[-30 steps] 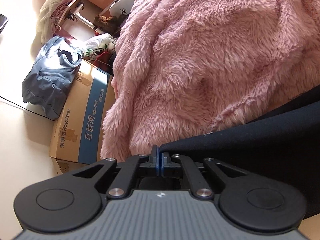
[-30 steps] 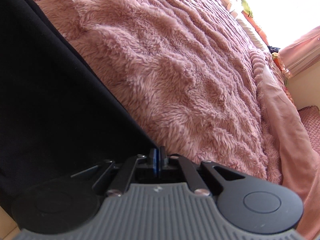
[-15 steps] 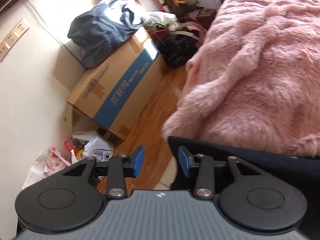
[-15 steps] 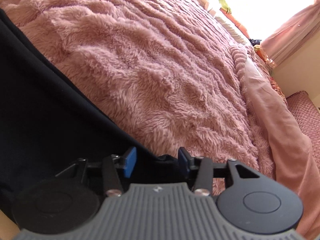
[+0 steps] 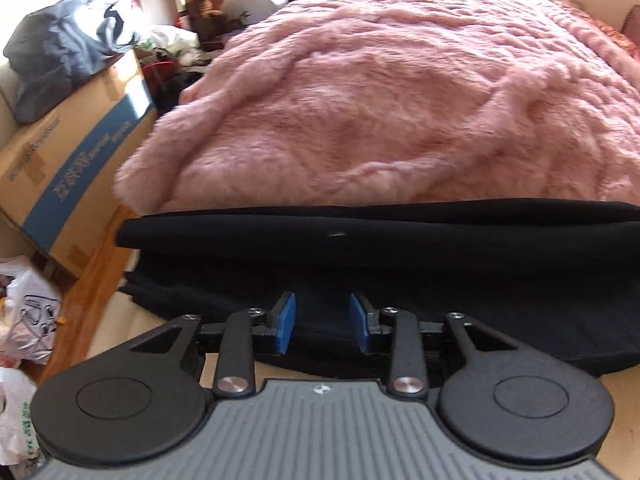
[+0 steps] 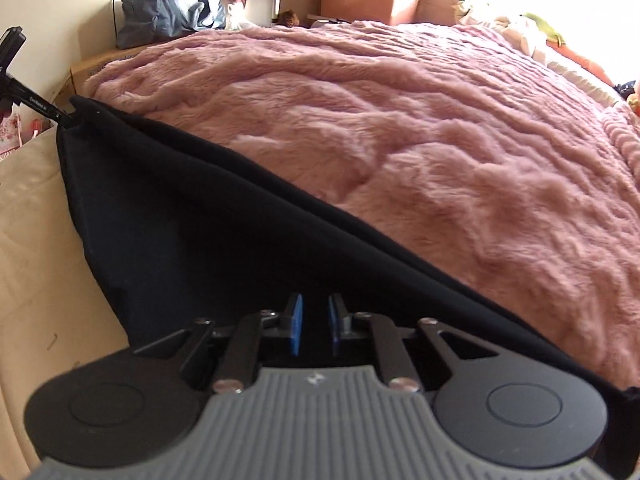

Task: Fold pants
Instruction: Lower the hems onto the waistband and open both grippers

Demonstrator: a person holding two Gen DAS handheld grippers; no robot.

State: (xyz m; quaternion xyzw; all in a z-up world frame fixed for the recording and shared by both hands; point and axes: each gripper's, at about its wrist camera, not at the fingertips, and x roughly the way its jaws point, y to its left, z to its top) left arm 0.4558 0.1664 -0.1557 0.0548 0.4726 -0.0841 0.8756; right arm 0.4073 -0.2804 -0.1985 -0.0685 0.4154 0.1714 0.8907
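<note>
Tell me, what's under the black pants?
The black pants lie along the edge of the fluffy pink blanket, which shows beyond them. What lies directly beneath the pants is covered.

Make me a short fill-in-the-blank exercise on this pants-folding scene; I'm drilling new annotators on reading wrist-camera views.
1. The black pants lie on a fluffy blanket whose colour is ____.
2. In the left wrist view, the cardboard box beside the bed has a grey ____ on top of it.
3. The pads on the left gripper are coloured ____.
4. The blue pads of the right gripper stand slightly apart, with ____ pinched between them.

Missing words: pink; bag; blue; nothing
</note>
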